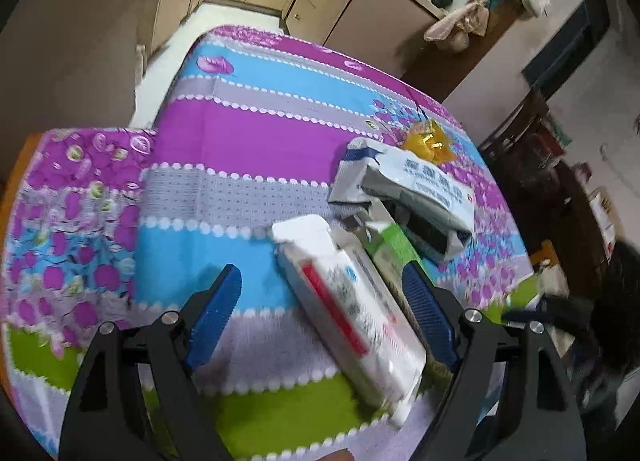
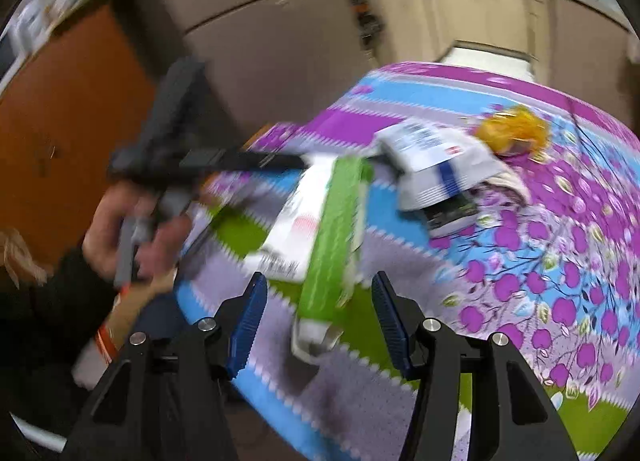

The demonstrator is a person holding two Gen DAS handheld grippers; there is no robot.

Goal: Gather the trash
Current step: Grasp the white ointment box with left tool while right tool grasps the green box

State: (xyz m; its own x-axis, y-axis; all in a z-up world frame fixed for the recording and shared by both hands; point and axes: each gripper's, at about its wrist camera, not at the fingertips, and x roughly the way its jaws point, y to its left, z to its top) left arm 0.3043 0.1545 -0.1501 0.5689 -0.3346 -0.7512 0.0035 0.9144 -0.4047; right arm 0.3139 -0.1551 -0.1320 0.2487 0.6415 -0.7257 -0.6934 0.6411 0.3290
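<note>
The left tongs (image 1: 320, 313) stand wide over a tabletop (image 1: 248, 129) covered in a striped purple, blue, grey and green cloth. A white carton (image 1: 352, 309) with a red stripe lies between their blue pads (image 1: 214, 317), close to the pad at 3 o'clock and apart from the one at 9 o'clock; nothing shows them pressing on it. Just past the white carton, toward 1 o'clock, lies a green carton (image 1: 394, 247), and beyond that a crumpled white and blue bag (image 1: 404, 189). At the bag's far end, at 1 o'clock, sits a yellow wrapper (image 1: 430, 143).

In the right wrist view the right tongs (image 2: 320, 319) are at a middling width, with the near end of the green carton (image 2: 336, 245) between the pads (image 2: 250, 323) and clear of both. The white carton (image 2: 294, 229) lies touching it on the 9 o'clock side. The bag (image 2: 436, 165) and yellow wrapper (image 2: 514, 131) sit toward 1 o'clock. At 9 o'clock a hand (image 2: 120, 233) grips the other tool, blurred.
</note>
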